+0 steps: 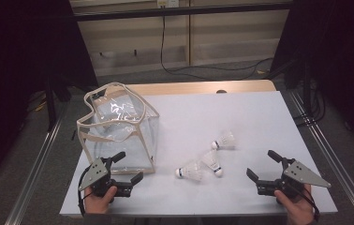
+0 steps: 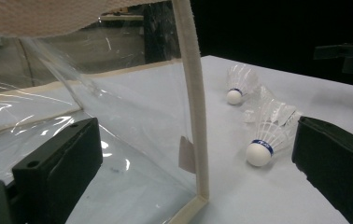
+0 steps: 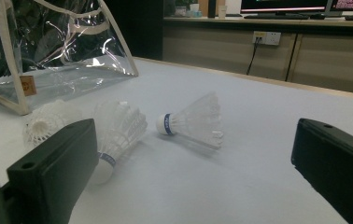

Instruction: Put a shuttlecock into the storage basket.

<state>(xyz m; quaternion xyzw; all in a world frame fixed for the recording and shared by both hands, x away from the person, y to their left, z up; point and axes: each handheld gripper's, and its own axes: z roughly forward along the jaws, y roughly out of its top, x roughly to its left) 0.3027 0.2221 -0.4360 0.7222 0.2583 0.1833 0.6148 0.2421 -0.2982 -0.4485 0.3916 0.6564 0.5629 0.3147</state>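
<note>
White tabletop (image 1: 240,117) on wood, dark curtains flanking beige wall panels (image 1: 231,37).

From my seat at the controls, my left gripper (image 2: 198,163) has its two black jaws spread wide with nothing pressed between them. The cream-trimmed corner edge of the clear plastic bag (image 2: 132,112) stands upright between them, its see-through wall leaning off to the left. Beyond the right jaw a shuttlecock (image 2: 265,140) lies on the white table (image 2: 314,98), a second shuttlecock (image 2: 239,86) farther back (feathers blurring together). The other gripper (image 2: 349,56) shows at far right.
</note>
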